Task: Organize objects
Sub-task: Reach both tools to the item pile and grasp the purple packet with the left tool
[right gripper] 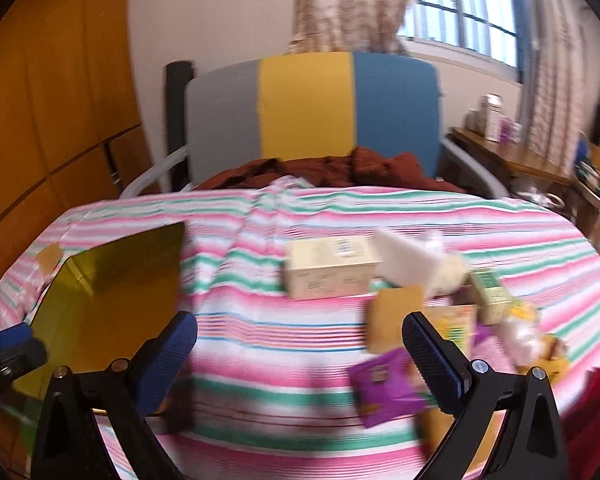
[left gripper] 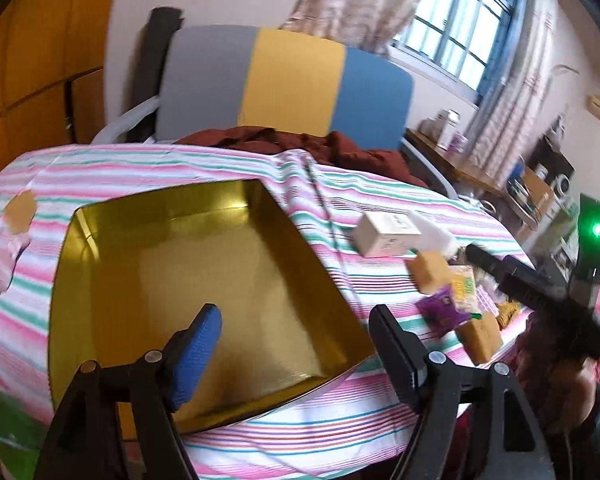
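Striped cloth (right gripper: 284, 352) lies bare between gold tin (left gripper: 188, 280) lower left and snack pile (right gripper: 440, 320) right; left gripper (left gripper: 296, 344) and right gripper (right gripper: 300, 352) gape, holding nothing.

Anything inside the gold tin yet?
Nothing shows inside the gold tin: its bare shiny floor is visible. The left gripper's fingers cover part of the near corner. The purple packet and cream box lie outside it.

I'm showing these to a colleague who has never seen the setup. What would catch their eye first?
Probably the empty gold tin, lying open on the left of the striped tablecloth. Then the clutter of small boxes and packets at the right, and behind the table the grey, yellow and blue chair.
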Tool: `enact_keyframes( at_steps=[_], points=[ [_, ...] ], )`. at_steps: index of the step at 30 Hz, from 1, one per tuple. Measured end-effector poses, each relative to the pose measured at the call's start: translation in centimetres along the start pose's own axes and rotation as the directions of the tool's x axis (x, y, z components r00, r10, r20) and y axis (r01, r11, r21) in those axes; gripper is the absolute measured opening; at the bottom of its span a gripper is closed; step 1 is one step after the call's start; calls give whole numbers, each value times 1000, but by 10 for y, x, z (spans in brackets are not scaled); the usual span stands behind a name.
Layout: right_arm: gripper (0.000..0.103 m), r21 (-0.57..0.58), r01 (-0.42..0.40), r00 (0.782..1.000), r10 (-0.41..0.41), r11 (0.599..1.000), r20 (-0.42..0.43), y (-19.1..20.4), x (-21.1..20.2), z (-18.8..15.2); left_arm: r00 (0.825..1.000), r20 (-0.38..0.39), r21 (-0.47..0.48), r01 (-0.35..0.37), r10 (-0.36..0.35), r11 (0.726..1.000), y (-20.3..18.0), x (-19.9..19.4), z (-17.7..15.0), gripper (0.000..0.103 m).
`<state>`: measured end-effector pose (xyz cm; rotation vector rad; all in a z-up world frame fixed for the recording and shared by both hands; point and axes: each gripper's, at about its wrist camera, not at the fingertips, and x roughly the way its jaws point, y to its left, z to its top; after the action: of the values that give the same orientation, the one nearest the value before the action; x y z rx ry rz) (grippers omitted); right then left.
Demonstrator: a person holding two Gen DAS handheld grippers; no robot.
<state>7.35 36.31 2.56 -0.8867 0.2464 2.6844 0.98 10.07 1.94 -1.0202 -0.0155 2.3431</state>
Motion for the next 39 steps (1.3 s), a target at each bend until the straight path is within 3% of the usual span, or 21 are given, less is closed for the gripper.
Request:
enact_keyframes(
  at_steps=[4,7,14,19,25,33,37,39],
  points=[
    [103,103,60,998,-61,993,4,-51,-12,12,994,-21,83,105,-103,991,-30,13,5,78],
    [103,172,117,992,-122,978,21,-93,-25,20,974,-90,125,216,-206,968,-53,25,9,78],
    [103,330,214,974,-227,919,0,-168,-41,25,937,-247,213,303,-249,929,-113,71,2,78],
    [103,346,216,974,-226,913,-13,-181,-37,16,891,-340,167,370,-299,914,-142,107,-3,77],
    [103,421,155,988,-151,894,-45,-194,-25,3,865,-397,74,362,-306,929,-158,148,-2,76],
    [103,476,92,994,-107,875,5,-203,-27,-4,814,-476,-69,342,-332,937,-168,194,-8,71],
    [103,500,73,996,-93,863,14,-206,-27,-6,812,-479,-94,332,-335,939,-173,205,-11,66],
    [103,501,66,996,-87,863,19,-206,-27,-6,824,-461,-83,329,-329,941,-175,208,-12,59]
  ],
)
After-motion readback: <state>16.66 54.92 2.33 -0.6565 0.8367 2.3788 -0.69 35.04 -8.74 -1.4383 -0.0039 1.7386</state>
